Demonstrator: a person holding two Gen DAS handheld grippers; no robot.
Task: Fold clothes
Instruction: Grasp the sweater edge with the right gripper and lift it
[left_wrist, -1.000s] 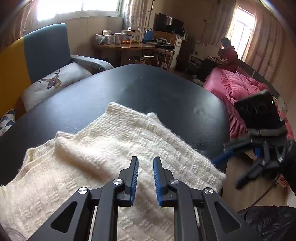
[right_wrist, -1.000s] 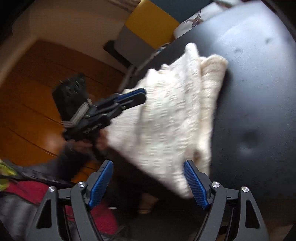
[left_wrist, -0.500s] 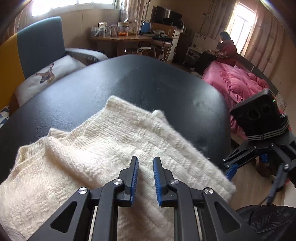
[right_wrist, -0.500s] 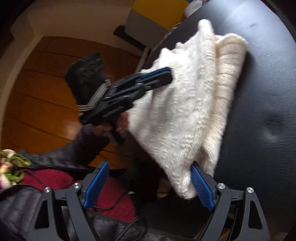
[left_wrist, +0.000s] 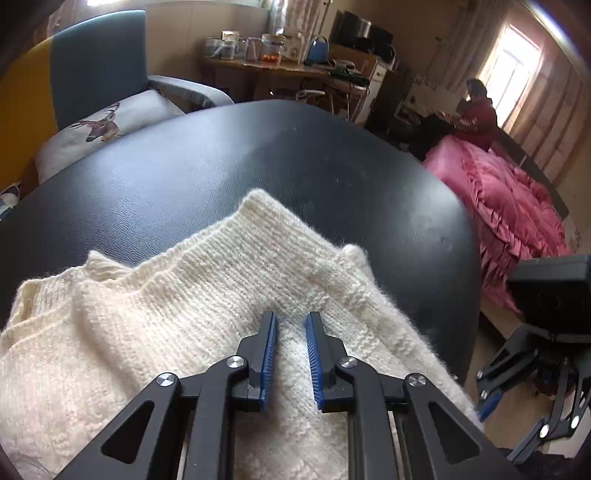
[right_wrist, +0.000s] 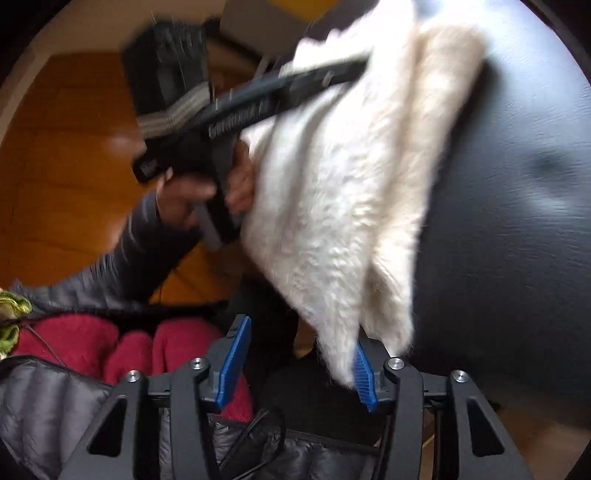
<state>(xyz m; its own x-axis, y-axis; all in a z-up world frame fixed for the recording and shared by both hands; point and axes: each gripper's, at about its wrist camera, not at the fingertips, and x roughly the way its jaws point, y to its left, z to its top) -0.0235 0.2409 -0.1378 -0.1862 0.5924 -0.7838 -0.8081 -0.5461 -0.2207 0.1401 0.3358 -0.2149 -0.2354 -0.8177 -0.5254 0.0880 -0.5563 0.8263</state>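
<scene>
A cream knit sweater lies folded on the black table, and one corner hangs over the table's edge. My left gripper rests tips-down on the knit near that edge. Its jaws stand a narrow gap apart, cream wool shows between them, and I see no pinch. The right wrist view shows the left gripper blurred across the top of the sweater. My right gripper is below the table's edge with its jaws closing. The hanging corner lies against the right pad, while the left pad stands well off it.
A hand in a dark sleeve holds the left gripper above the wooden floor. Beyond the table are a blue and yellow armchair, a cluttered desk, a pink bed and a seated person.
The left gripper has sunk from above the sweater onto it, its gap unchanged. The right gripper has come up to the hanging corner and its jaws have narrowed.
</scene>
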